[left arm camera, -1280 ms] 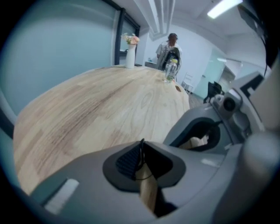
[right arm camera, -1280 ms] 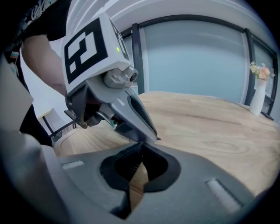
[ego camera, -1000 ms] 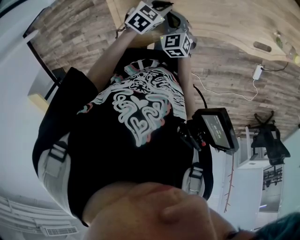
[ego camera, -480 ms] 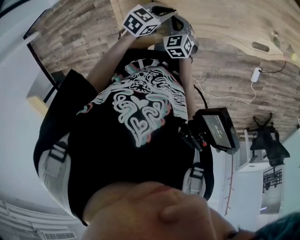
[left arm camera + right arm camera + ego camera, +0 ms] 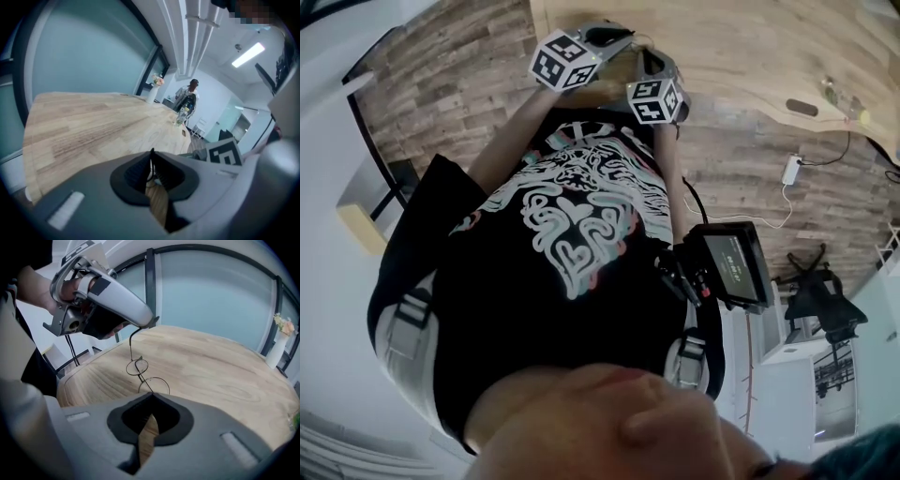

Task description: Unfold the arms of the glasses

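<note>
Thin wire glasses with round lenses (image 5: 140, 372) hang above the wooden table (image 5: 220, 366). In the right gripper view one arm of the glasses rises to the tip of my left gripper (image 5: 151, 323), which is shut on its end. The other arm runs down into my right gripper (image 5: 151, 398), whose jaws are shut on it. The left gripper view shows my left gripper (image 5: 151, 159) pinching a thin wire between closed pads. From the head view only the marker cubes show, the left one (image 5: 562, 58) and the right one (image 5: 654, 99), close together over the table's near edge.
A white vase with flowers (image 5: 277, 345) stands at the table's far side, with bottles (image 5: 180, 117) near it. A person (image 5: 188, 96) stands in the distance. A power strip (image 5: 790, 169) lies on the plank floor. A screen device (image 5: 733, 262) hangs at my waist.
In the head view the left gripper's cube has shifted left and slightly down, a little farther from the right cube. The right cube has barely moved.
</note>
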The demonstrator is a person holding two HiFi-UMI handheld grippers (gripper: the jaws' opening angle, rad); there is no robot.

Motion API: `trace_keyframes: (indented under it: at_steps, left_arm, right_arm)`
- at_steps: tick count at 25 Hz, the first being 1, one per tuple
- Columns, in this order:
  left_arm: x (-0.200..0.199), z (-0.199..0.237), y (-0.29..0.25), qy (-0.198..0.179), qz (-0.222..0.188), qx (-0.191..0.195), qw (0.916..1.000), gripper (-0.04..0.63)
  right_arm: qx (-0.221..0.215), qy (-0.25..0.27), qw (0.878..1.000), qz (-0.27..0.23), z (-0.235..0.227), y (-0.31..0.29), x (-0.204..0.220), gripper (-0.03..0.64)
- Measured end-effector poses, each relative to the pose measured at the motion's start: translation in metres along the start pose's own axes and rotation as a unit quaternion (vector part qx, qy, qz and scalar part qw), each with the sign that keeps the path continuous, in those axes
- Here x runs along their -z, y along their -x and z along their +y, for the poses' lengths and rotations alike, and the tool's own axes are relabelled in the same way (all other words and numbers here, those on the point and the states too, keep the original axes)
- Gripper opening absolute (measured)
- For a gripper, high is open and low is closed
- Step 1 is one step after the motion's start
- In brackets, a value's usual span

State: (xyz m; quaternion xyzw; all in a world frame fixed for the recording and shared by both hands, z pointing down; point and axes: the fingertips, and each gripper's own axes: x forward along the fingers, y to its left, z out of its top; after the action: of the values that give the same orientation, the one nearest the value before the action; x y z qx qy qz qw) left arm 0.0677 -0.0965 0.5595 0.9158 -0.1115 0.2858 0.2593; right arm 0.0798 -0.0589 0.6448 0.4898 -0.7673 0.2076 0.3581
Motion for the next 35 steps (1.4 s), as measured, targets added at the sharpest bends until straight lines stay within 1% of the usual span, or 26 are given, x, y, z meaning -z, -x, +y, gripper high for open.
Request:
trace_keyframes:
  at_steps: [1, 3, 5, 7, 8, 10, 13, 15, 17, 21, 24, 29, 33, 34, 35]
  left_arm:
    - [-0.001, 0.003, 0.004, 0.001, -0.005, -0.006, 1.0, 0.013]
    - [-0.005, 0.011, 0.012, 0.001, -0.019, -0.023, 0.9995, 0.011]
    - [-0.01, 0.022, 0.02, -0.009, -0.034, -0.049, 0.9982, 0.008]
    - [-0.013, 0.035, 0.029, -0.017, -0.044, -0.075, 0.9961, 0.006]
    - [-0.014, 0.042, 0.033, -0.016, -0.047, -0.084, 0.9952, 0.006]
    - [-0.015, 0.052, 0.036, -0.007, -0.055, -0.09, 0.9944, 0.006]
    - [-0.018, 0.054, 0.034, 0.006, -0.076, -0.082, 0.9937, 0.006]
    - [-0.018, 0.05, 0.03, 0.009, -0.08, -0.075, 0.9939, 0.005]
    - [-0.017, 0.046, 0.025, 0.012, -0.081, -0.065, 0.9945, 0.005]
    - [-0.02, 0.045, 0.022, 0.049, -0.088, -0.043, 0.994, 0.006]
    - [-0.023, 0.049, 0.021, 0.07, -0.095, -0.035, 0.9925, 0.006]
    - [-0.024, 0.048, 0.021, 0.074, -0.093, -0.03, 0.9925, 0.006]
    - [-0.026, 0.043, 0.021, 0.076, -0.093, -0.025, 0.9925, 0.006]
    - [-0.027, 0.042, 0.021, 0.077, -0.093, -0.025, 0.9924, 0.006]
    - [-0.027, 0.04, 0.021, 0.077, -0.093, -0.025, 0.9923, 0.006]
  right_arm:
    - [0.004, 0.003, 1.0, 0.0, 0.0, -0.001, 0.0, 0.002]
    - [0.016, 0.024, 1.0, 0.002, -0.001, -0.003, 0.001, 0.002]
    - [0.023, 0.047, 0.999, 0.011, -0.001, -0.006, 0.004, 0.002]
    - [0.016, 0.046, 0.999, 0.023, -0.002, -0.009, 0.005, 0.001]
    - [0.011, 0.042, 0.999, 0.029, -0.002, -0.01, 0.006, 0.002]
    - [0.006, 0.044, 0.998, 0.039, -0.004, -0.012, 0.007, 0.002]
    - [0.006, 0.066, 0.997, 0.051, -0.006, -0.013, 0.008, 0.001]
    - [0.002, 0.079, 0.995, 0.059, -0.005, -0.015, 0.008, 0.0]
    - [-0.003, 0.08, 0.995, 0.066, -0.004, -0.016, 0.007, 0.0]
    - [-0.004, 0.076, 0.994, 0.075, -0.006, -0.015, 0.008, 0.001]
    - [0.009, 0.087, 0.994, 0.062, -0.01, -0.014, 0.001, 0.002]
    - [0.009, 0.092, 0.995, 0.033, -0.005, -0.012, -0.023, 0.003]
    - [0.006, 0.108, 0.994, 0.021, -0.003, -0.015, -0.041, 0.006]
    - [0.002, 0.113, 0.993, 0.023, -0.001, -0.016, -0.042, 0.016]
    - [-0.003, 0.118, 0.993, 0.027, 0.001, -0.019, -0.043, 0.056]
